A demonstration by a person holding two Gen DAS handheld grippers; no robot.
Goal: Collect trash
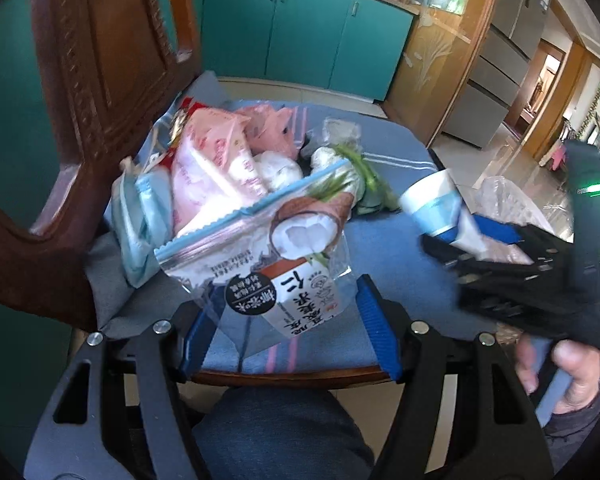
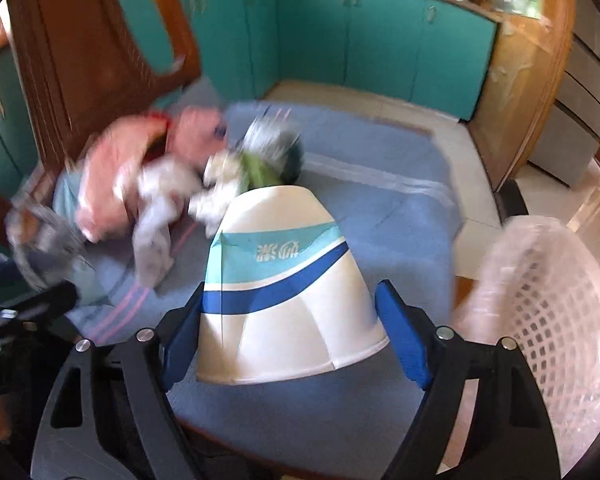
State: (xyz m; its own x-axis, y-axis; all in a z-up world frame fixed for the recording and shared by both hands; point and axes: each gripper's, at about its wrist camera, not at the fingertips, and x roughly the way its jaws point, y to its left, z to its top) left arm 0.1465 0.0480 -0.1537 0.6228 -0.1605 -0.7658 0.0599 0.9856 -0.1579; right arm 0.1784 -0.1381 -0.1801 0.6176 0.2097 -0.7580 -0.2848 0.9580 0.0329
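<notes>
The wooden chair [image 1: 100,80] carries a blue cloth [image 1: 380,240] over its seat, and the trash lies heaped on that cloth against the chair back. Beside the seat on the right stands a pale mesh basket [image 2: 548,300] lined with clear plastic. In the heap are pink wrappers [image 1: 208,164], crumpled white tissue [image 1: 276,168] and some green scraps [image 1: 364,172]. The left claw [image 1: 280,328] has its blue pads set moderately apart, with a clear zip bag [image 1: 260,240] printed with a coconut picture between them; whether the pads press on it I cannot tell. The right claw [image 2: 296,332] stands wide around a white and blue paper cup [image 2: 284,292], mouth toward the camera, and a gap shows at the right pad.
</notes>
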